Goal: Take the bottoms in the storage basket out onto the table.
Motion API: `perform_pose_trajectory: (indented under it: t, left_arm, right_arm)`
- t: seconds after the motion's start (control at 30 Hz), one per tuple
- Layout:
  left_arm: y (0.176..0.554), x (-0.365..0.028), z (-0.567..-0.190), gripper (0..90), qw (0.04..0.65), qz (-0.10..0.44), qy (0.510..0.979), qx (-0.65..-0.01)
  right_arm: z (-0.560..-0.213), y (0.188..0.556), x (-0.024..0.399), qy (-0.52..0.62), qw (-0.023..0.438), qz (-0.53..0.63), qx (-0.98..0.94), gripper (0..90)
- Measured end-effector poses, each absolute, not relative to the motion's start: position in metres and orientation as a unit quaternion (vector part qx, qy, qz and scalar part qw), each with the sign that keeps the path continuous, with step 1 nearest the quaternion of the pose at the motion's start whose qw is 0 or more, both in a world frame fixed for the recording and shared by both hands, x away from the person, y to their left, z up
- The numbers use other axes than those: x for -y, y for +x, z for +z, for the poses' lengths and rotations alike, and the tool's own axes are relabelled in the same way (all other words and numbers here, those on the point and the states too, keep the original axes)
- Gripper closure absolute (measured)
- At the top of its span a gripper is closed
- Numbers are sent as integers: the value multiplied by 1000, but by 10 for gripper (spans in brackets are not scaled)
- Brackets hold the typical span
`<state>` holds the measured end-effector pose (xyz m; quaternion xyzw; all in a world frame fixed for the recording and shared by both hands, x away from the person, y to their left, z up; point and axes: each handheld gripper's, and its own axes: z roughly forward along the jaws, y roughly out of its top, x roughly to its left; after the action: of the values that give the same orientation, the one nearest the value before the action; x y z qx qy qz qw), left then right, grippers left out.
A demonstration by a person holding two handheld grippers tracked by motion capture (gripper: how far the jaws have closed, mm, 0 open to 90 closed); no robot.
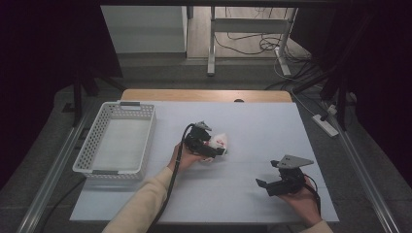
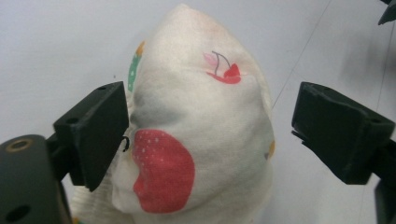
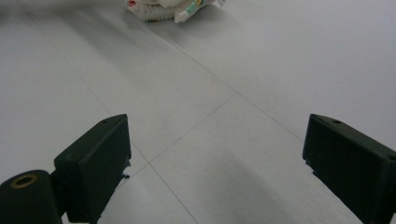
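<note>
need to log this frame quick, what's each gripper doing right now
Left gripper: open, jaws either side of the bundled white cloth, right pad clear of it.
Right gripper: open, holding nothing.

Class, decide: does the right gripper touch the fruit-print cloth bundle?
Apart. The high view shows bare table between the right gripper and the cloth bundle.

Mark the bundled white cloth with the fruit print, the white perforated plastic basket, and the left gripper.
Bundled white cloth with red fruit print (image 2: 201, 135): left gripper view, on its front face.
White perforated plastic basket (image 1: 148, 132): high view, on its right wall.
Left gripper (image 1: 217, 146): high view, midway between its fingers.
</note>
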<state>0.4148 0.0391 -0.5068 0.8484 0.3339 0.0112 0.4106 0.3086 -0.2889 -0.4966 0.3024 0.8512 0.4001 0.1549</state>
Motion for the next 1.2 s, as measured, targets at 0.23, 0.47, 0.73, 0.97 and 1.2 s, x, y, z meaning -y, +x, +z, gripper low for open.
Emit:
perform_pose_trajectory:
  t: [0.23, 0.47, 0.73, 0.97, 1.2]
  left_arm:
    - [409, -46, -496, 106, 426, 20, 842, -331]
    - [396, -56, -480, 113, 440, 34, 834, -332]
    - [384, -64, -470, 119, 443, 45, 830, -336]
    - [375, -72, -461, 140, 453, 57, 825, -332]
    - [363, -84, -454, 152, 452, 63, 824, -336]
  right_arm:
    - [-497, 308, 289, 302, 155, 400, -851, 78]
    - [-496, 308, 289, 302, 155, 400, -851, 78]
    - [-496, 308, 289, 302, 155, 400, -851, 78]
    - [-496, 308, 289, 303, 155, 402, -850, 78]
    - [-496, 308, 289, 303, 155, 399, -851, 78]
